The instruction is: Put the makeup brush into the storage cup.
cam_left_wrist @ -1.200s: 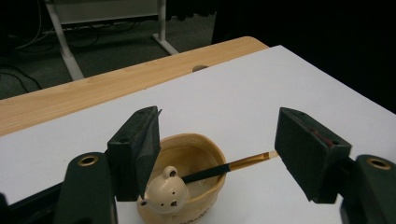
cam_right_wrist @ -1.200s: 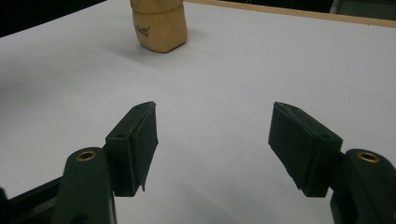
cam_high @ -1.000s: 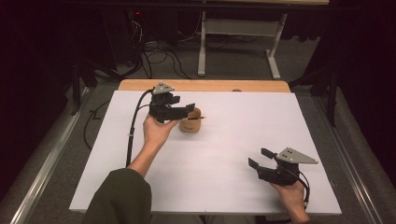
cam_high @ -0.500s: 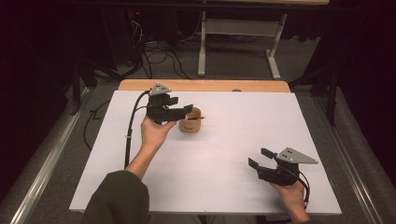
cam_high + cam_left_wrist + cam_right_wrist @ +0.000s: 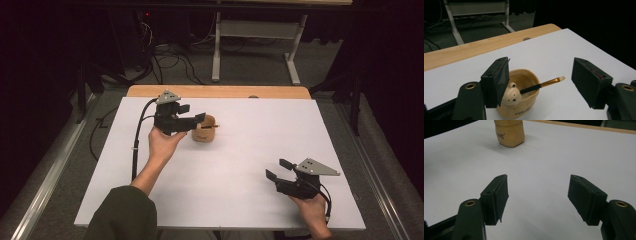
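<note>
The left gripper [image 5: 192, 117] hovers over the far left part of the white table [image 5: 250, 150], its 2 blocky black jaws spread wide and grasping nothing. In the left gripper view the matte, ribbed pads [image 5: 499, 80] frame a small tan ceramic cup [image 5: 520, 100] with a rounded, slightly lumpy wall and a glossy cream bear head on its rim. A slim brush [image 5: 541, 84] leans out of the cup, its handle black, then brassy gold, ending in a pale rounded tip. The cup [image 5: 204, 131] stands upright just beside the left gripper's jaws. The right gripper [image 5: 279, 170] rests low near the front right corner, well apart from the cup, its jaws likewise released above bare smooth tabletop. A light wooden strip [image 5: 220, 91] edges the table's far side.
</note>
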Available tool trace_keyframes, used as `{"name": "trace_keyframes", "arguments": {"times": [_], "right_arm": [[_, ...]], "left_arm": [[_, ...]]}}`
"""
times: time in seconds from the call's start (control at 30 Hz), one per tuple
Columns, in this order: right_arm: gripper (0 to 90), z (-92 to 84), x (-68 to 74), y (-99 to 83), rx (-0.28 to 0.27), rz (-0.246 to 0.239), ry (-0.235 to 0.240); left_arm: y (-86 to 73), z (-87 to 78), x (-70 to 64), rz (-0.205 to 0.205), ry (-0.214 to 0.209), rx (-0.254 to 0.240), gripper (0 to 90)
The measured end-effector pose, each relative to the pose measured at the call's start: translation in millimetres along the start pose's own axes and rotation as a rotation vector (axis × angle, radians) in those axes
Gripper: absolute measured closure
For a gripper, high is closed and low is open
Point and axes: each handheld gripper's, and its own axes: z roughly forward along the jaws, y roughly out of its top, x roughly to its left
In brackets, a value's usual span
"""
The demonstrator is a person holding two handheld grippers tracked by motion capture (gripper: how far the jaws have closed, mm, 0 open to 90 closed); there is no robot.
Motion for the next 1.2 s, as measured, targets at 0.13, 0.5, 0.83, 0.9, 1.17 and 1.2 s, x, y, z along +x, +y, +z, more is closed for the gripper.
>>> {"name": "trace_keyframes", "arguments": {"times": [0.13, 0.5, 0.83, 0.9, 1.17, 1.2], "right_arm": [[34.5, -0.3, -0.4, 0.2, -0.005, -0.002, -0.001], [34.5, -0.7, -0.9, 0.1, -0.008, 0.000, -0.001], [34.4, -0.8, -0.6, -0.1, -0.007, 0.001, -0.001], [34.4, -0.5, 0.1, 0.0, -0.006, 0.001, 0.000], [34.4, -0.5, -0.6, -0.2, -0.006, 0.002, 0.000], [34.4, -0.4, -0.4, -0.1, -0.006, 0.001, 0.000]], "left_arm": [[-1.2, -3.1, -1.0, -0.004, -0.006, -0.008, 30.9], [-3.8, -10.2, -1.3, -0.004, -0.012, -0.018, 30.5], [-5.8, -17.3, -2.8, -0.002, -0.023, -0.028, 30.1], [-6.5, -18.5, -3.5, 0.001, -0.026, -0.025, 30.0], [-7.6, -24.6, -6.2, 0.009, -0.036, -0.028, 30.0], [-7.7, -25.7, -6.6, 0.010, -0.036, -0.027, 30.0]]}}
